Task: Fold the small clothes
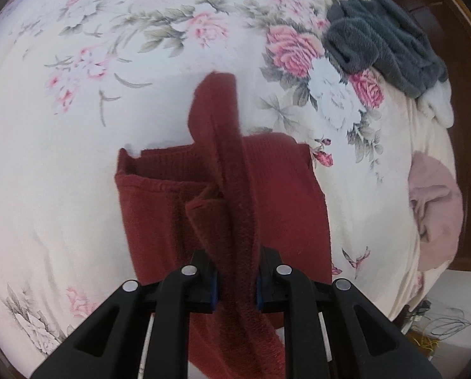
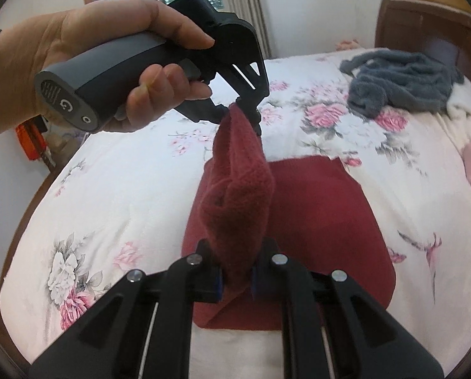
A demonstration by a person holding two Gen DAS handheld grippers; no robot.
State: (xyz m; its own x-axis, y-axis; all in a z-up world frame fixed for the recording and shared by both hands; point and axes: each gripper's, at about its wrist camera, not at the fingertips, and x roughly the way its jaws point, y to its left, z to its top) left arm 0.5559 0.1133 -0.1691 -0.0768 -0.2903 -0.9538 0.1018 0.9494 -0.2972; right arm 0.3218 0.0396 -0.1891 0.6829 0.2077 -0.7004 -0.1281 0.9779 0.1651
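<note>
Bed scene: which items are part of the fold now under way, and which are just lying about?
In the job:
- red garment, part lifted off the floral bedspread
- left tongs, shut on its raised strip
- right tongs, shut on the same strip

Lying about:
- grey fleece garment
- pink cloth
- white cloth

The floral bedspread (image 1: pixel 61 164) lies bare to the left of the dark red garment (image 1: pixel 292 195), giving a gripper open passage there. To the right, a grey fleece garment (image 1: pixel 377 41) and a white one (image 1: pixel 437 107) crowd the far corner by the wooden headboard (image 2: pixel 425 28), and a pink cloth (image 1: pixel 431 208) sits at the bed's right edge.
</note>
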